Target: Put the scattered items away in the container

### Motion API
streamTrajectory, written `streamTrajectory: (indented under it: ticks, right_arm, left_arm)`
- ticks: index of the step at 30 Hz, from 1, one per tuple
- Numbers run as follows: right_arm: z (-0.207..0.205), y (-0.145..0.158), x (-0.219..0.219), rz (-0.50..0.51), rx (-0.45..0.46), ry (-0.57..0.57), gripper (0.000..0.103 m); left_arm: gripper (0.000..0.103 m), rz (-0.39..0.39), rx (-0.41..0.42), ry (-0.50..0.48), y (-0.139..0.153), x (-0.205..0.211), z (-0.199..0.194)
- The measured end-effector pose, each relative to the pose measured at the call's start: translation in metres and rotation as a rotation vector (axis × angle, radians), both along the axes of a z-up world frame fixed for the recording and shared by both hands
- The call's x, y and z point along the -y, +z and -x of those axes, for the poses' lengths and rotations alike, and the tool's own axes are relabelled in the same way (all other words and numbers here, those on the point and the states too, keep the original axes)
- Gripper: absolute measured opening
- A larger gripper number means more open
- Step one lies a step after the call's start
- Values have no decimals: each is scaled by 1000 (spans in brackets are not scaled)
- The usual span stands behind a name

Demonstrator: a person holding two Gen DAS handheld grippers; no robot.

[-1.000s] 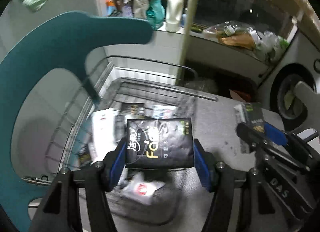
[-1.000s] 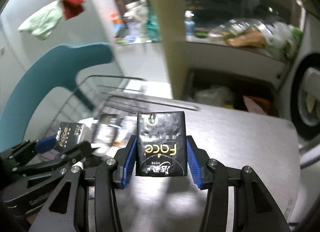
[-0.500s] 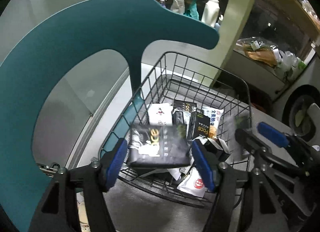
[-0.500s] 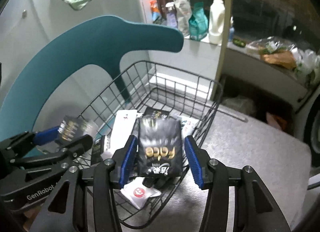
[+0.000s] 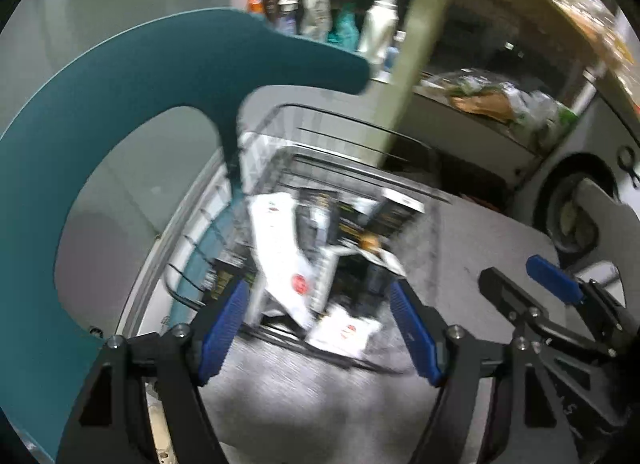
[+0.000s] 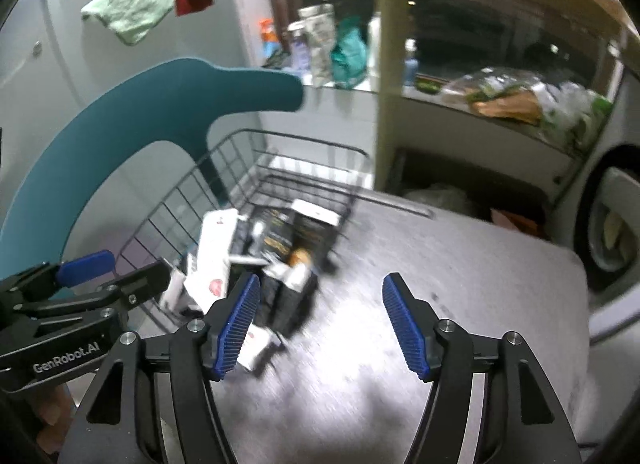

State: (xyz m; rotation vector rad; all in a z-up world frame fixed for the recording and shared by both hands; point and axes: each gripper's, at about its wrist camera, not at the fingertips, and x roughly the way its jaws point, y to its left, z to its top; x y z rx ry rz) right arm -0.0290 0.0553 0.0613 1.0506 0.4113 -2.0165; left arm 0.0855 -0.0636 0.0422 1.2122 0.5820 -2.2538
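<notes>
Right wrist view: right gripper empty, blue fingers spread and opening wider, nothing between them, only grey table below. Wire basket sits on the table ahead and to the left, partly behind the left finger. Inside it: a heap of black tissue packs and white packets, blurred, print unreadable. One white packet with a red mark lies at the basket's near edge, just behind the left finger; cannot tell whether inside or outside the wire. Left gripper enters from the lower left, over the basket's near-left corner, fingers apart.

Left wrist view: left gripper also empty, fingers spread wide, basket contents visible through the gap but not touched. Same basket straight ahead, heavy motion blur. White packets and black packs piled inside. Right gripper shows at the right over bare table.

Teal chair back curves behind the basket. Green and red cloths hang on the wall; bottles stand on the counter behind.
</notes>
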Motion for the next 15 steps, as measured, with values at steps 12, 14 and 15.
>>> streamTrajectory:
  ticks: [12, 14, 15]
  right_arm:
    - [-19, -5, -158, -71, 33, -313, 64]
    - [-24, -8, -177, -65, 45, -344, 64]
    - [-25, -10, -185, -63, 51, -359, 64]
  left_arm:
    - [78, 8, 13, -239, -6, -125, 0]
    - [78, 10, 21, -261, -10, -141, -3]
    - [78, 13, 23, -271, -11, -148, -5]
